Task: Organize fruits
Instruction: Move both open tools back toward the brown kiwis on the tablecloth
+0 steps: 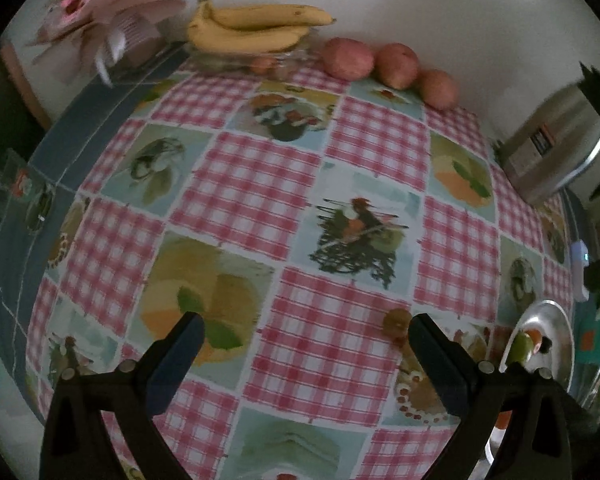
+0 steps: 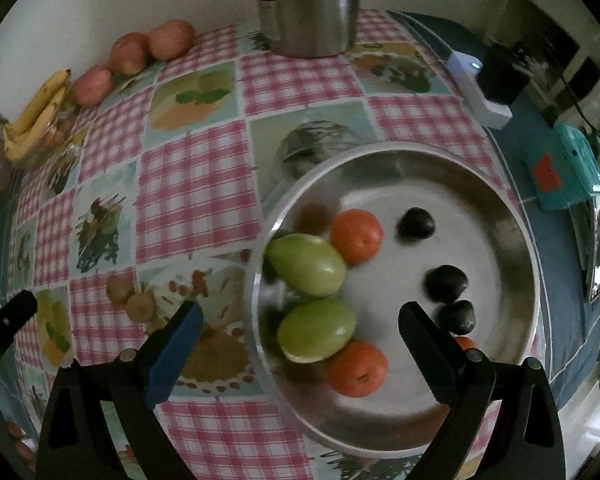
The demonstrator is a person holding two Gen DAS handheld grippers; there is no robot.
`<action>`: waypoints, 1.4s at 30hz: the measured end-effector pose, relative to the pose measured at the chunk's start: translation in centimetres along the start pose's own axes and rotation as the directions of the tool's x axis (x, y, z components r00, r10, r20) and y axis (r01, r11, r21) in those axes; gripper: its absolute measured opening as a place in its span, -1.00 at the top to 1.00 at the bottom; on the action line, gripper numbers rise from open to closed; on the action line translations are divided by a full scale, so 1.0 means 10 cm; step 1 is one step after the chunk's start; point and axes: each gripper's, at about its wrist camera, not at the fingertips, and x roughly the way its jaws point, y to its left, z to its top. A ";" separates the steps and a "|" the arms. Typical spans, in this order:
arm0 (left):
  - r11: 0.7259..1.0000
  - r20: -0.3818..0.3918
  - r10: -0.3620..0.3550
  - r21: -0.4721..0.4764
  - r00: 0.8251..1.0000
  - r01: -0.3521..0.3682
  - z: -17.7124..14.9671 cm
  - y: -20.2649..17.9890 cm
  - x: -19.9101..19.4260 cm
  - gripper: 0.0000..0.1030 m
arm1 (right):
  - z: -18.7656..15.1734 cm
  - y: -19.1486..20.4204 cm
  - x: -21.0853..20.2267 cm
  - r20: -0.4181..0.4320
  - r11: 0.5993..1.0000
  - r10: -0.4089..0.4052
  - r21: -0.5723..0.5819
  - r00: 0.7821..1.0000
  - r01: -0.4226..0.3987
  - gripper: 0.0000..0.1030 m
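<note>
Fruits — two green ones [image 2: 306,270], oranges [image 2: 356,235] and dark plums [image 2: 446,283] — lie in the steel plate [image 2: 516,240] on our tabletop [image 2: 196,184], beneath our right gripper [image 2: 300,320], spread wide and empty like our left gripper [image 1: 306,330].

The round silver metal tray [image 2: 512,240] is shiny and smooth, catching blurry reflections of the fruit. The tall steel jug [image 2: 312,4] behind it looks brushed, a duller sheen. The pink-checked tablecloth [image 2: 196,184] reads as wipe-clean plastic, slightly glossy. Both green fruits [image 2: 308,264] have smooth, waxy skin.
</note>
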 end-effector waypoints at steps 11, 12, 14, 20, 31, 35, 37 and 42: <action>0.996 0.011 0.001 -0.092 1.000 0.000 0.08 0.39 -0.05 -1.00 | -0.03 0.52 -0.02 0.003 0.994 0.025 -0.104 1.000 -0.024 -0.91; 0.996 0.010 0.002 -0.094 1.000 -0.001 0.08 0.40 -0.05 -1.00 | -0.04 0.55 -0.02 0.003 0.993 0.028 -0.112 1.000 -0.027 -0.91; 0.996 0.010 0.001 -0.094 1.000 0.000 0.08 0.42 -0.06 -1.00 | -0.06 0.65 -0.02 0.001 0.991 0.029 -0.132 1.000 -0.029 -0.91; 0.997 0.000 0.003 -0.077 1.000 -0.003 0.07 0.40 -0.02 -1.00 | -0.12 0.89 0.01 -0.002 0.983 0.030 -0.180 1.000 -0.030 -0.91; 0.999 -0.096 0.039 -0.028 0.995 -0.042 0.00 0.34 0.35 -1.00 | -0.16 1.06 0.19 -0.031 0.975 0.024 -0.218 0.999 -0.030 -0.91; 0.999 -0.129 0.039 -0.032 0.991 -0.044 -0.02 0.34 0.47 -1.00 | -0.17 1.08 0.30 -0.053 0.974 0.011 -0.226 0.999 -0.022 -0.91; 0.998 -0.141 0.042 -0.031 0.989 -0.047 -0.03 0.34 0.51 -1.00 | -0.17 1.08 0.34 -0.060 0.974 0.011 -0.225 0.998 -0.024 -0.91; 0.998 -0.169 0.049 -0.029 0.984 -0.054 -0.03 0.34 0.64 -1.00 | -0.19 1.12 0.44 -0.082 0.973 0.011 -0.227 0.997 -0.029 -0.91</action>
